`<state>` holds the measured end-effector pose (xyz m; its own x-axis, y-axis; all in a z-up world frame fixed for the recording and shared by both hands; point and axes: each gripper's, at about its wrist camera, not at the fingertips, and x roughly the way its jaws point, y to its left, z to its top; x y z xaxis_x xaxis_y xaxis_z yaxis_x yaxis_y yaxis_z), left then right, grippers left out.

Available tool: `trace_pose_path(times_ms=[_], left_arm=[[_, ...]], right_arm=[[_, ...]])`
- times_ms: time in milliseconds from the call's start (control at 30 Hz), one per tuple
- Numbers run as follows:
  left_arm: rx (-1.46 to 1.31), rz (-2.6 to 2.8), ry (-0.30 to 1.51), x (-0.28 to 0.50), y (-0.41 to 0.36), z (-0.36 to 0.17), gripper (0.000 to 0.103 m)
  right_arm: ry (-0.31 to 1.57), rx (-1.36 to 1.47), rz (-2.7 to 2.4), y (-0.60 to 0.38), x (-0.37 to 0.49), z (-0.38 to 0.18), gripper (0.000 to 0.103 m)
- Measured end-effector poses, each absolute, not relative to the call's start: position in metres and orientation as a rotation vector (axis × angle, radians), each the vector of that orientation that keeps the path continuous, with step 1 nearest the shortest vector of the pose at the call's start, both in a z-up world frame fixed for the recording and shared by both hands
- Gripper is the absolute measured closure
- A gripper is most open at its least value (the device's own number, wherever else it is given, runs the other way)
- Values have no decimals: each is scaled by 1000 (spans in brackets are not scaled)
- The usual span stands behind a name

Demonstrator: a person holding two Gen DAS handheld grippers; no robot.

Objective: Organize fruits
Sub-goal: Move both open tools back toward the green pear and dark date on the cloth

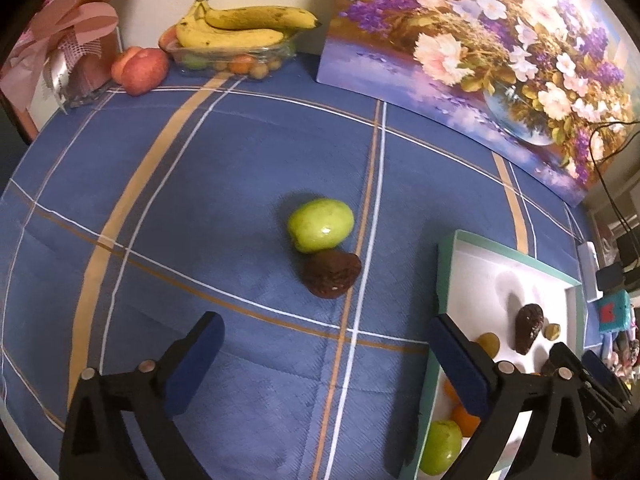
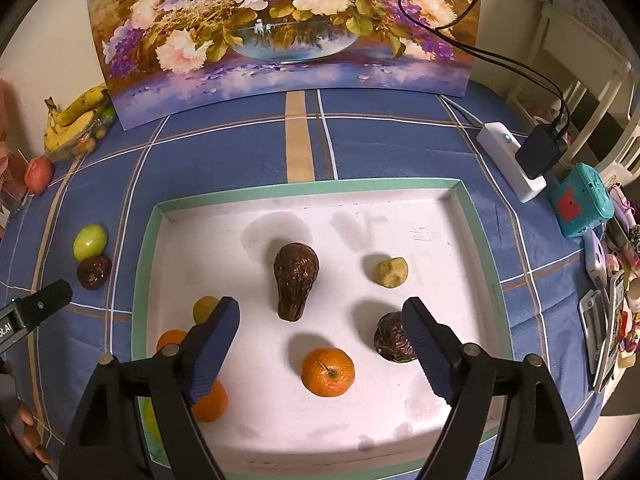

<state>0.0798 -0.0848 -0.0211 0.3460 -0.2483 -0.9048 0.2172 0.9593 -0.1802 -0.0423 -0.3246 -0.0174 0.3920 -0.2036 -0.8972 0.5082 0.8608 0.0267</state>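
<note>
A green fruit (image 1: 321, 225) lies on the blue checked cloth with a dark wrinkled fruit (image 1: 332, 274) touching its near side. My left gripper (image 1: 324, 342) hovers open above and just short of them, nothing between its fingers. My right gripper (image 2: 320, 318) stands open over the white tray (image 2: 304, 190). In the tray lie a dark pear-shaped fruit (image 2: 295, 278), an orange (image 2: 328, 372), a round dark fruit (image 2: 394, 342), a pale yellow lump (image 2: 391, 271) and more oranges (image 2: 208, 400) by the left finger. The green fruit (image 2: 90, 242) and its dark neighbour (image 2: 94, 272) sit left of the tray.
Bananas (image 1: 240, 26) rest on a clear bowl of fruit at the back left, a peach (image 1: 140, 69) beside it. A flower painting (image 2: 280, 32) leans against the wall. A white power strip (image 2: 512, 160), cables and a teal box (image 2: 580, 204) crowd the right edge.
</note>
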Motion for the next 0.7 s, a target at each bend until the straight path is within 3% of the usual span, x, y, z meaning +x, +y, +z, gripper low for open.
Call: trace_pose_path(times_ms=[67, 700], left_arm=[[-32, -287, 1173, 81, -82, -21, 0], [-126, -298, 1140, 83, -70, -12, 0]], right_arm=[[1070, 320, -471, -325, -43, -17, 6], [999, 328, -494, -323, -43, -10, 6]])
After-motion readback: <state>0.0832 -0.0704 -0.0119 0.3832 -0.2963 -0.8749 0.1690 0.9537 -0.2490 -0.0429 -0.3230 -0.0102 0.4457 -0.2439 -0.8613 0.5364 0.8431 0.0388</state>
